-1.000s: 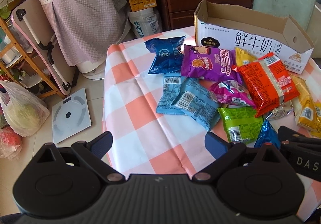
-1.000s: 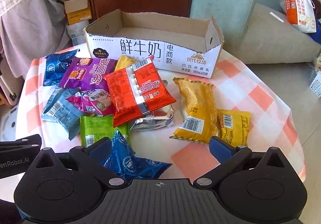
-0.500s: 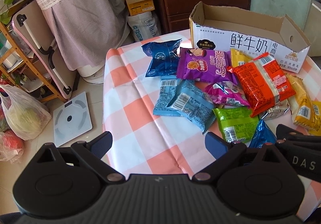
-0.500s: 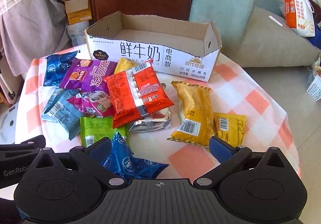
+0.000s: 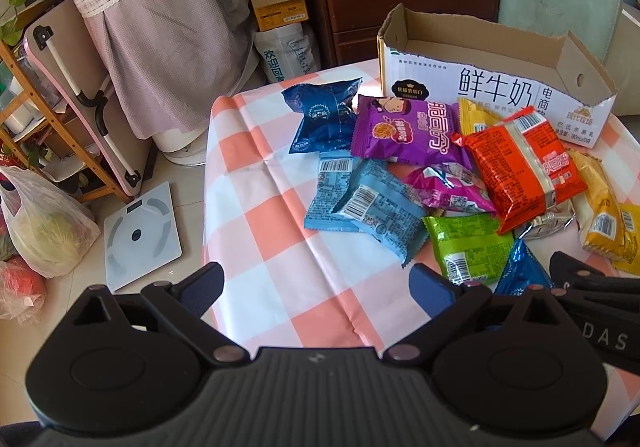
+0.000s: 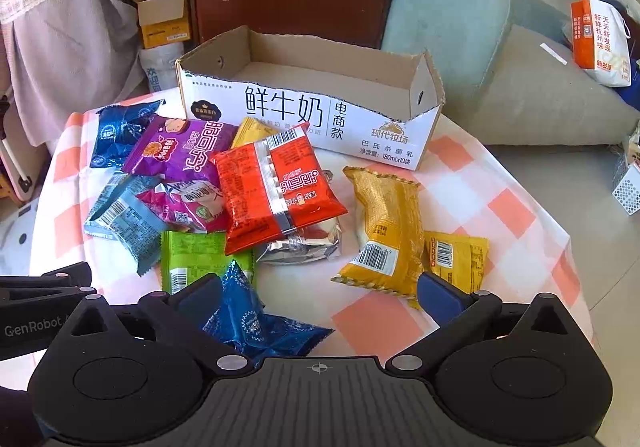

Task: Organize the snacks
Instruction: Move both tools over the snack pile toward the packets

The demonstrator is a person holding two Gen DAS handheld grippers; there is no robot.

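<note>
A: What fills the frames? The checked table (image 6: 472, 183), then the cut-down milk carton box (image 6: 304, 119) across the upper middle of the right wrist view, nothing visible inside it.

B: And the snacks? All lie loose below the box: a red packet (image 6: 276, 191) at centre, a long yellow packet (image 6: 388, 227) right of it, a crinkled blue packet (image 6: 260, 323) at the bottom.

A: The tools? The right gripper (image 6: 320, 291) and the left gripper (image 5: 316, 279) both stand spread wide, holding nothing.

B: So sorting seems not yet begun. The likely next move: lower the right gripper onto the blue packet between its fingers, pinch, carry it to the box.
</note>
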